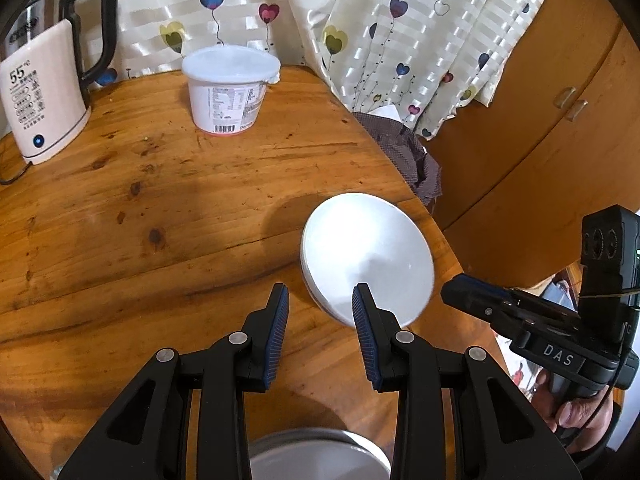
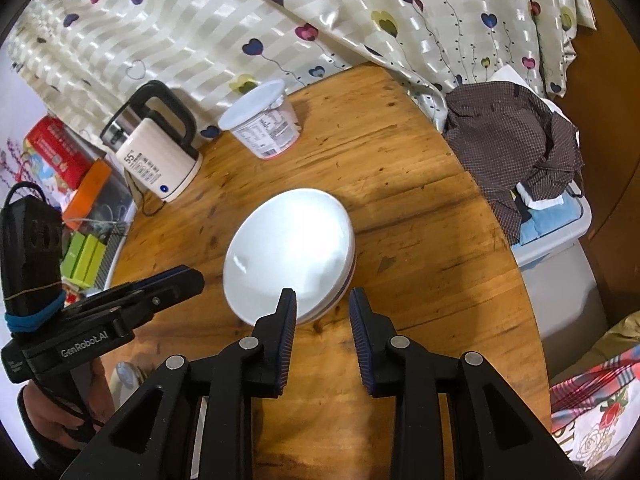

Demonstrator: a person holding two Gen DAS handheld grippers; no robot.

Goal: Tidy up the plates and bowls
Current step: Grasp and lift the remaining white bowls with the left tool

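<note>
So the white bowls (image 2: 290,250), stacked together, sit on the wooden table (image 1: 160,208), and I'll use them as the anchor. Behind them toward the heart-print curtain (image 1: 400,40) is a lidded white plastic tub (image 1: 229,88) with a barcode and a printed label too small to read. Farther off to the tub's side stands a cream electric kettle (image 1: 44,92) with "55" printed big on its side. The left gripper (image 1: 320,308) is spread wide with nothing in it, its one pad just over the stack's near rim. The right gripper (image 2: 322,310) is likewise released, hovering at the stack's near edge. The rigs read "DAS" and "GenRobot.AI". A metal dish (image 1: 316,456) peeks under the left gripper.
</note>
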